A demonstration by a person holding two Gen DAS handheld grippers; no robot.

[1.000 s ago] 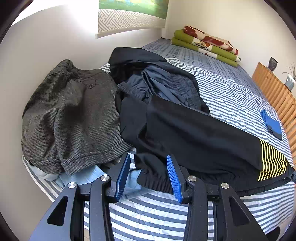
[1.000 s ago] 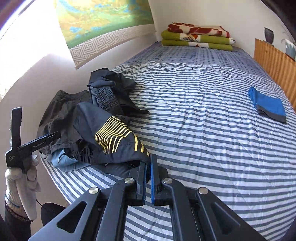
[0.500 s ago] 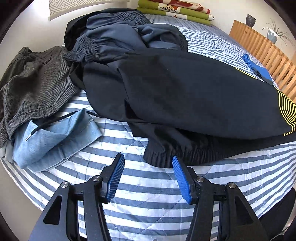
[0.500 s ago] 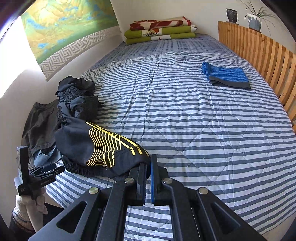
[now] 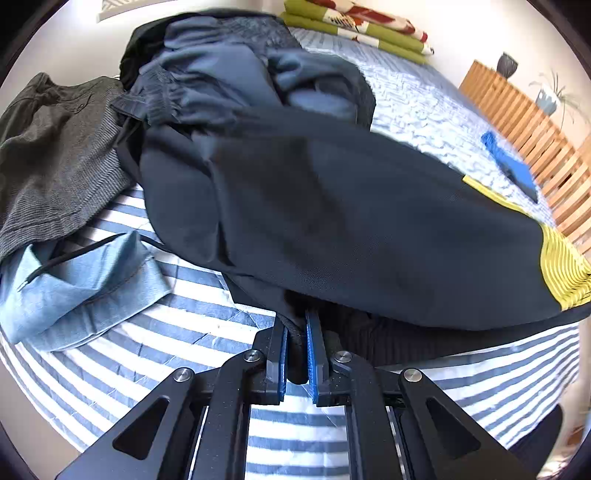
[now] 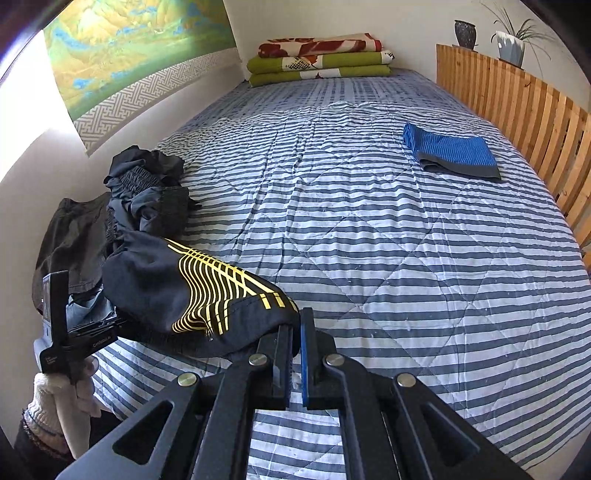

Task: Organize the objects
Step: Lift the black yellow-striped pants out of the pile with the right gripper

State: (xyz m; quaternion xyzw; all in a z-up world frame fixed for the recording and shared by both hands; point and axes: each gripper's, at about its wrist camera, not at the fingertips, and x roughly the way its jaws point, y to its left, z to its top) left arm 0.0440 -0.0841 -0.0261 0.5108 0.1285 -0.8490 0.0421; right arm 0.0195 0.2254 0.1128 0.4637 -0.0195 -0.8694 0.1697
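Left wrist view: left claw (image 5: 296, 334) is clamped on the elastic hem of the black jacket (image 5: 332, 221), whose long axis runs from 10 o'clock to 3 o'clock across the striped bed (image 5: 155, 350). Right claw (image 6: 296, 334) pinches its yellow-lined end (image 6: 218, 295), at 9 o'clock from the folded blue cloth (image 6: 452, 151).

Bright daylight fills both views, coming from the left, where the white wall (image 6: 33, 110) blows out to glare. The striped quilt (image 6: 369, 240) is evenly lit and sharp in the right wrist view. In the left wrist view the far quilt (image 5: 417, 99) and folded blankets (image 5: 354, 26) smear with motion blur. Fisheye bending curves the wooden slat rail (image 6: 517, 107), and dark vignetting rings each frame.
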